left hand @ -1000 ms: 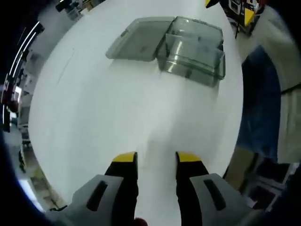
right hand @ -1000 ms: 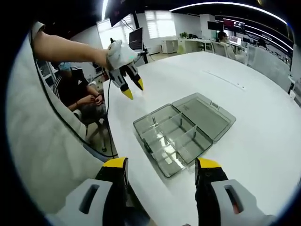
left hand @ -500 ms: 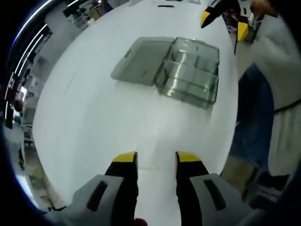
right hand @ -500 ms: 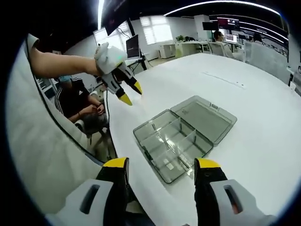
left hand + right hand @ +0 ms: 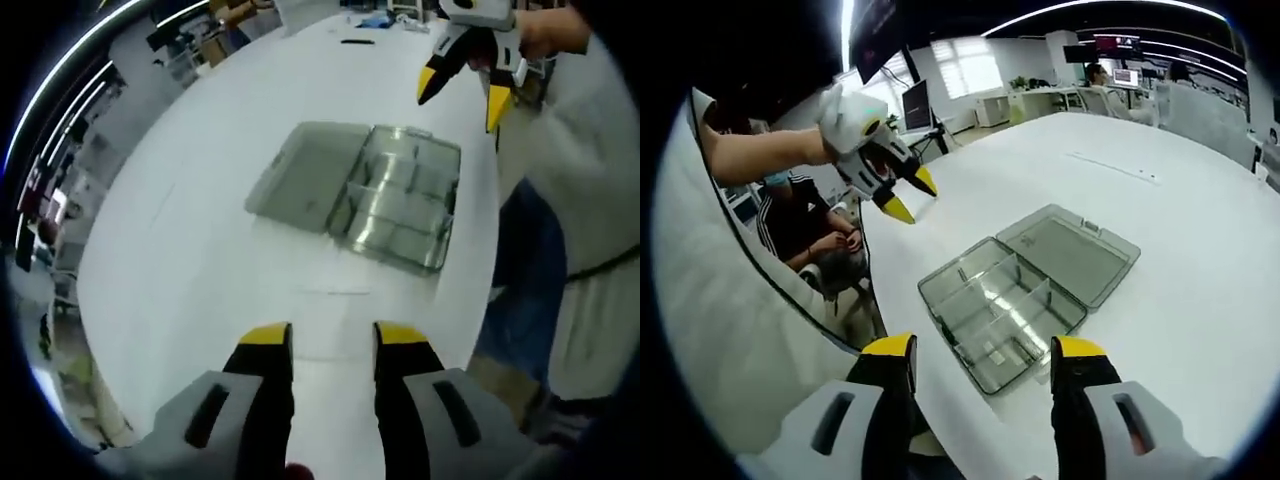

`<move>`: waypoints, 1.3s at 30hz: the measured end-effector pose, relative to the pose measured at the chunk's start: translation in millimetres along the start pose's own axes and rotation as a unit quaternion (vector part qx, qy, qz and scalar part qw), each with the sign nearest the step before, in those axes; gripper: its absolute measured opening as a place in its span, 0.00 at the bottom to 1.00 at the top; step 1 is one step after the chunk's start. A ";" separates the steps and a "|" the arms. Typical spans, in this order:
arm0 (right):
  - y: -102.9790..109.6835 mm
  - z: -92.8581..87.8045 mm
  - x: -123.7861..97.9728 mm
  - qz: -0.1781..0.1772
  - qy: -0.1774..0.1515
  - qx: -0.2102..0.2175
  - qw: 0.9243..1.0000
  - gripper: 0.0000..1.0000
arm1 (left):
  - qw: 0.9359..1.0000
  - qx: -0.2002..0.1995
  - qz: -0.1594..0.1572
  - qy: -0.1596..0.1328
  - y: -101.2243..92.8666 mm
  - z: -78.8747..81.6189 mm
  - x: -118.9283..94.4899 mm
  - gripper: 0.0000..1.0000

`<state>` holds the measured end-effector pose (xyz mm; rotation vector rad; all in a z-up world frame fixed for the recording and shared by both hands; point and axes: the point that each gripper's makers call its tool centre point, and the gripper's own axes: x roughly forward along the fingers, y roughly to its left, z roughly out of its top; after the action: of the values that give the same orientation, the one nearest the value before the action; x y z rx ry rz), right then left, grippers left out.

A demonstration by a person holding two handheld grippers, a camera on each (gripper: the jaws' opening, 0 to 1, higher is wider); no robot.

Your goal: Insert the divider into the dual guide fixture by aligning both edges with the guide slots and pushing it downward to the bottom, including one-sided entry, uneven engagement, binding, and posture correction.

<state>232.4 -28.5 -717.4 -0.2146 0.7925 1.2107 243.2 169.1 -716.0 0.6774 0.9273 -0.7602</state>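
While you are holding both tongs up in the air, the smoky grey transparent plastic compartment box (image 5: 1001, 312) is lying on the round white worktop (image 5: 1180, 240), near its edge. Its hinged lid (image 5: 1070, 253) is lying flat open beside it, touching it along one side. Thin clear dividers (image 5: 1025, 301) are standing upright inside the box. Your left tongs (image 5: 332, 340) are hovering well apart from the box with yellow-tipped jaws spread, gripping nothing. Your right tongs (image 5: 985, 352) are hanging above the box, jaws wide apart and empty. Beyond the worktop's edge, a seated person (image 5: 805, 225) is showing.
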 end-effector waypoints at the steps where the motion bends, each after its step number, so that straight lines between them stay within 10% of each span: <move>1: 0.1 -0.2 0.1 0.001 0.001 -0.001 1.000 0.51 | 1.000 0.001 0.002 -0.002 -0.1 1.7 -0.9 0.27; 39: -6.5 13.3 -2.9 0.008 -0.024 0.036 0.999 0.45 | 0.993 -0.006 0.037 -0.114 -24.0 76.2 -32.4 0.27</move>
<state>243.6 -25.8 -707.6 -0.1198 0.7950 1.1966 244.9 105.0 -658.4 0.5970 0.6954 -0.7472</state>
